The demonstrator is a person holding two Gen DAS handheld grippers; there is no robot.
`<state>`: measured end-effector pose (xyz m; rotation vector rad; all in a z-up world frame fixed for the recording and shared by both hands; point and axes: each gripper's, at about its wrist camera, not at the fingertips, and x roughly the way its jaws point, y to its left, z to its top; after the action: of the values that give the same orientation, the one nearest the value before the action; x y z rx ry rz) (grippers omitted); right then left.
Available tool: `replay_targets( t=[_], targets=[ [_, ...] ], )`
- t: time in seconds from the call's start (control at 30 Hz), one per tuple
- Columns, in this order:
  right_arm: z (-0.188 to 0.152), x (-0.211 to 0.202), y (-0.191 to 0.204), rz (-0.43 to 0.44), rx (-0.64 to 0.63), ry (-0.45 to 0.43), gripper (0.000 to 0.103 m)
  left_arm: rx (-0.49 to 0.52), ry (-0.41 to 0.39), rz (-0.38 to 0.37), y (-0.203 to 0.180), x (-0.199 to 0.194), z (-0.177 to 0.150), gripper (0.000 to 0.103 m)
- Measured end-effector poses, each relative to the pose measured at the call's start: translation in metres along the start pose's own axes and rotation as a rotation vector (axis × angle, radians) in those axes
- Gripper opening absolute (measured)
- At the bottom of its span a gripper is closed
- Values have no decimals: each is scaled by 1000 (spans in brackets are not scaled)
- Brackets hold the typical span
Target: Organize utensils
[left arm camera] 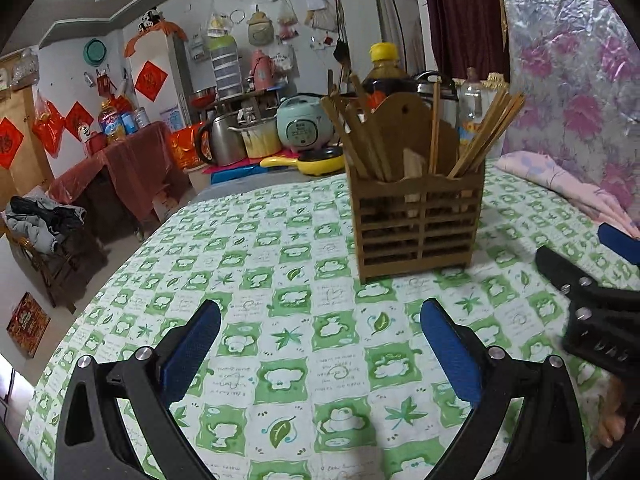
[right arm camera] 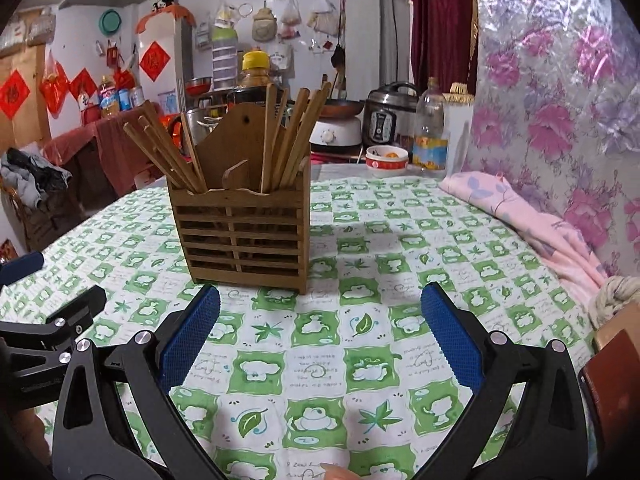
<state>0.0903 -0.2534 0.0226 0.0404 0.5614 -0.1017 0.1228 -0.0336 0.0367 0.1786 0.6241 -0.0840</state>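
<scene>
Both tools idle, nothing held: left tool (left arm camera: 320, 336) has its blue pads spread wide over bare cloth; right tool (right arm camera: 320, 320) is spread the same way, also empty. One wooden holder (left arm camera: 416, 216) stands upright on the bench (left arm camera: 280, 360), just ahead of both tools and apart from them; green-and-white checked cloth under it. Holder has two front compartments split by a centre divider. Chopsticks (right arm camera: 168, 152) stand bunched in the left compartment, fanned out leftward, roughly five or six, overlapping too much to count surely; a second bunch (right arm camera: 296, 136) in the right compartment, about as many, leaning right. One short flat wooden piece (right arm camera: 236, 174) pokes up near the divider; cannot tell what it is. No loose utensils visible on the cloth. Judgement: sorting looks largely done, or not yet begun on anything outside view. The next move likely calls for straightening a bunch, approaching from above with the pads narrowed onto stick tops, steadying the light holder against tipping. One pink folded cloth (right arm camera: 520, 216) lies at the bench's right edge.
</scene>
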Motion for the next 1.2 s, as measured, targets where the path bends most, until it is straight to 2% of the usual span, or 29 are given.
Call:
replay_targets(
  t=[0.33,1.2],
  targets=[
    [-3,-12,10,-12,-49,-53,97,5,-31,4,-2,-6,-3,98],
    [-2,-16,12,-13,-59,-62,97,-26,-33,16,6,-7,-2,98]
  ],
)
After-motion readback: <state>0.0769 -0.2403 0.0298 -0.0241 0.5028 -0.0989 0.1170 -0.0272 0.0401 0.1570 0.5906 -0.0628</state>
